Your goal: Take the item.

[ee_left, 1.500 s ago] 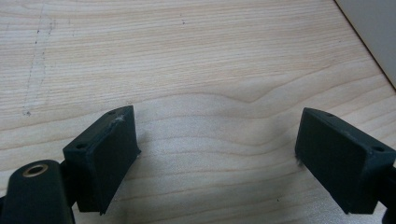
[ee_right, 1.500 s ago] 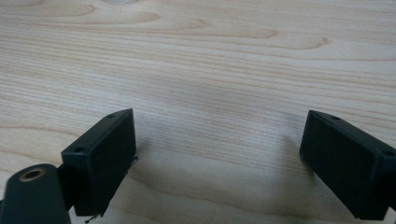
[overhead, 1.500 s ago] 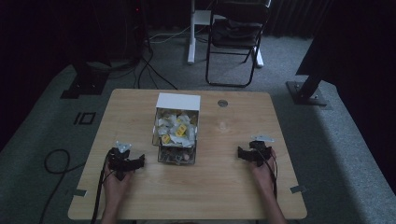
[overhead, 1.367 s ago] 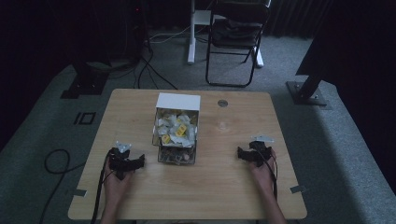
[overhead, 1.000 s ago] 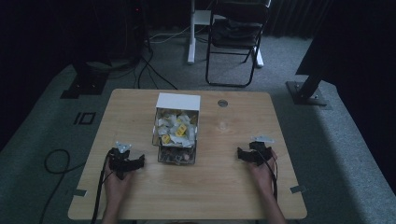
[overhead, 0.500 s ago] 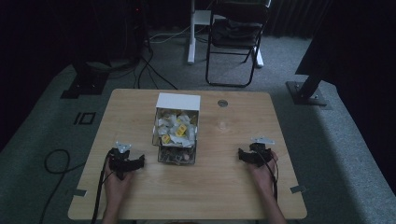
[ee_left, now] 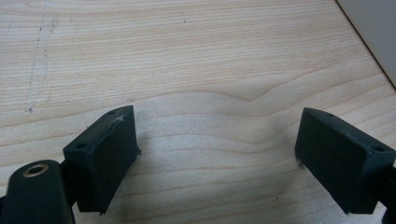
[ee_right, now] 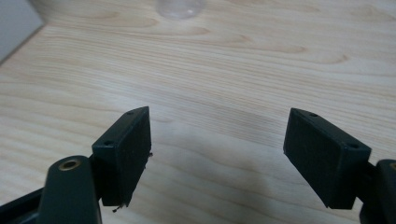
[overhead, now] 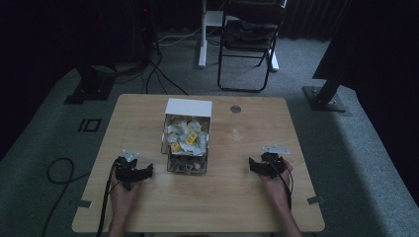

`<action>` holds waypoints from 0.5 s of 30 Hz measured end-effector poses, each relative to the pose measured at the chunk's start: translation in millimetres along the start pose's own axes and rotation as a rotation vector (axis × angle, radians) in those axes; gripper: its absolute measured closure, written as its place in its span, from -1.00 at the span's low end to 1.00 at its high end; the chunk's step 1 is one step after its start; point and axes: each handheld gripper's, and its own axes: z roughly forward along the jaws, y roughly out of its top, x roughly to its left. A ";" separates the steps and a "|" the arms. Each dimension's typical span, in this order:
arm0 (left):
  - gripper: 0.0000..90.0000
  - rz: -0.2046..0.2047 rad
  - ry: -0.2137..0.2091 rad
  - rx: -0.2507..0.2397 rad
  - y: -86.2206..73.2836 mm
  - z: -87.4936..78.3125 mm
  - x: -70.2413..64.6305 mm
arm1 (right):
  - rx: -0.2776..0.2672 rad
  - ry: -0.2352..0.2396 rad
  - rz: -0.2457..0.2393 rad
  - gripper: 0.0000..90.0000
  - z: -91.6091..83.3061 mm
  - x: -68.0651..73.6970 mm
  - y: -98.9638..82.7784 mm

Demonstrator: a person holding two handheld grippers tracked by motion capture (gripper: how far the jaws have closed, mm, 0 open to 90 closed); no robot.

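My left gripper [overhead: 149, 171] lies low over the wooden table [overhead: 148, 113], left of a clear box [overhead: 185, 143], and points toward it. In the left gripper view the left gripper [ee_left: 219, 135] is open, with bare wood between its pads. My right gripper [overhead: 251, 165] hovers at the right of the box and points left. In the right gripper view the right gripper [ee_right: 219, 135] is open. Its jaws have just been closing a little, with nothing between them.
The clear box has a white top panel [overhead: 188, 106] and holds several white and yellow packets [overhead: 184, 136]. A clear glass [overhead: 236, 121] stands behind the right gripper's line, and its base [ee_right: 181, 7] is in the right gripper view. A folding chair [overhead: 249, 39] stands beyond the table.
The right hand has lifted slightly and edged away from me. The left hand has stayed put.
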 end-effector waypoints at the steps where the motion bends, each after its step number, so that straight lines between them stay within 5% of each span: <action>1: -0.70 0.000 0.000 0.000 0.0 0.0 0.0 | 0.000 0.004 -0.010 -0.47 -1.6 2.3 0.6; 8: -0.70 0.000 0.000 0.000 0.0 0.0 0.0 | 0.000 0.024 -0.081 -0.46 -12.0 22.0 4.9; 15: -0.70 0.000 0.000 0.000 0.0 0.0 0.0 | -0.024 0.086 -0.084 -0.46 -23.0 33.9 9.0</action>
